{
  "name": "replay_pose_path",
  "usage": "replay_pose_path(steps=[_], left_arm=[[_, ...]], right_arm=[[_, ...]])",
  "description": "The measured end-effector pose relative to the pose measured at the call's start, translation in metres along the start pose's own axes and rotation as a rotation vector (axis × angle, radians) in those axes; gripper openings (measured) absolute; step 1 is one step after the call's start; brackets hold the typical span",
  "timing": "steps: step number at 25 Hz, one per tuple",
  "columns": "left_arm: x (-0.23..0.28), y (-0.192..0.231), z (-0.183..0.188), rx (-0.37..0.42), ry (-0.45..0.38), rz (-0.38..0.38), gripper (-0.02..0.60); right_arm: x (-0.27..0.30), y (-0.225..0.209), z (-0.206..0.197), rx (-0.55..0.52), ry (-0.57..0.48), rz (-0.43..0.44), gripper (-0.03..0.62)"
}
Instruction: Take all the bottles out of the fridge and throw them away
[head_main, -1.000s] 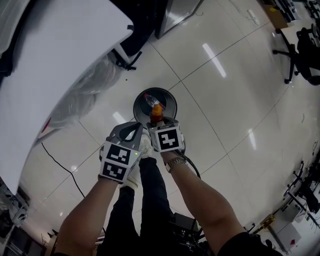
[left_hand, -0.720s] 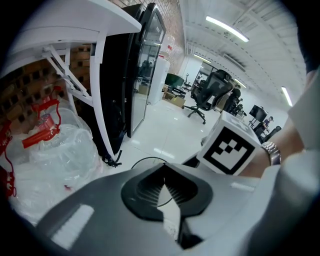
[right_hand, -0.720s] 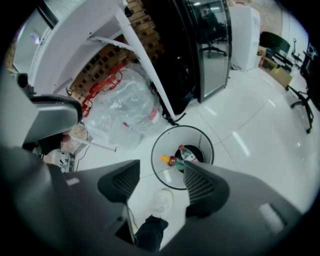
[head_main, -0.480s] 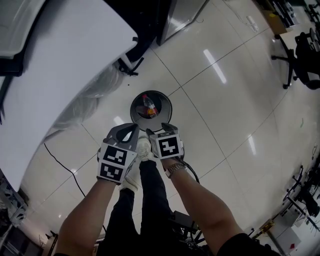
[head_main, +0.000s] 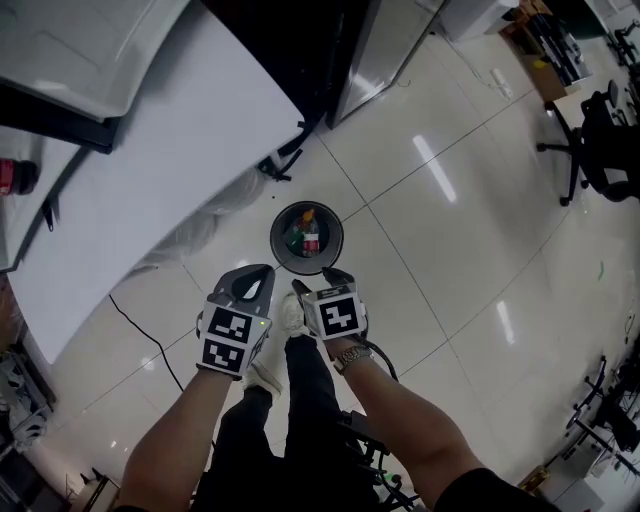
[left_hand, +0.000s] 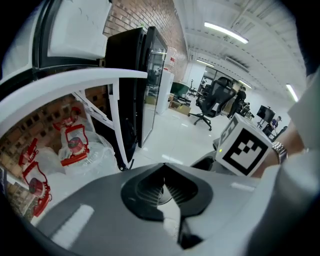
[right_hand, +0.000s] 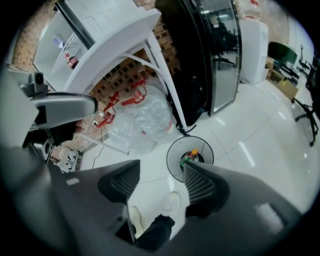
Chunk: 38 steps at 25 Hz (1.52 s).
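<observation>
**Bottles in the bin, both grippers empty**

The head view looks straight down into the round grey waste bin (head_main: 277, 248). A clear plastic bottle with a red label (head_main: 310, 240) sits inside, its long axis running near to far and its orange cap at the far end; the print is too small to read. Only the right gripper view shows the right hand-held gripper (right_hand: 161, 176) wide apart above a white shoe (right_hand: 171, 201). The left gripper view shows the left hand-held gripper (left_hand: 163, 184) closed on nothing.
</observation>
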<state>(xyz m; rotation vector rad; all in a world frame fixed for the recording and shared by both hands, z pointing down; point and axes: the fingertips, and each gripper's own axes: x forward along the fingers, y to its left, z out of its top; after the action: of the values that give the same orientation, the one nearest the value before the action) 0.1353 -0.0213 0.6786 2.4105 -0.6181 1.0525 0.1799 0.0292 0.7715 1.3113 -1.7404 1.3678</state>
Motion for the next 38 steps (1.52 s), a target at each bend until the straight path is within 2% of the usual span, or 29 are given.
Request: replay_pose_path(steps=[7,16,22,26,31,38], left_arm=[[-0.07,0.003,0.023,-0.025,-0.078,0.079,0.003],[-0.161,0.013,0.055,-0.064,-0.228,0.185,0.003],[-0.227,0.037,0.067,-0.085,-0.342,0.278,0.003],[-0.276,0.062,0.062,-0.105,-0.393,0.341,0.003],[-0.323,0.096,0.046,-0.133,-0.434,0.413,0.003],[-0.388,0.142,0.026,-0.168,-0.476,0.469,0.003]], right_arm=[[-0.058,0.047,0.039,-0.143,-0.088,0.021,0.273],[-0.124,0.117,0.088,-0.305,-0.214,0.049,0.273],[-0.151,0.189,0.117,-0.452,-0.306,0.104,0.273],[-0.158,0.254,0.138,-0.564,-0.384,0.161,0.273],[-0.155,0.321,0.168,-0.68,-0.433,0.193,0.273],[-0.149,0.401,0.201,-0.757,-0.471,0.199,0.273]])
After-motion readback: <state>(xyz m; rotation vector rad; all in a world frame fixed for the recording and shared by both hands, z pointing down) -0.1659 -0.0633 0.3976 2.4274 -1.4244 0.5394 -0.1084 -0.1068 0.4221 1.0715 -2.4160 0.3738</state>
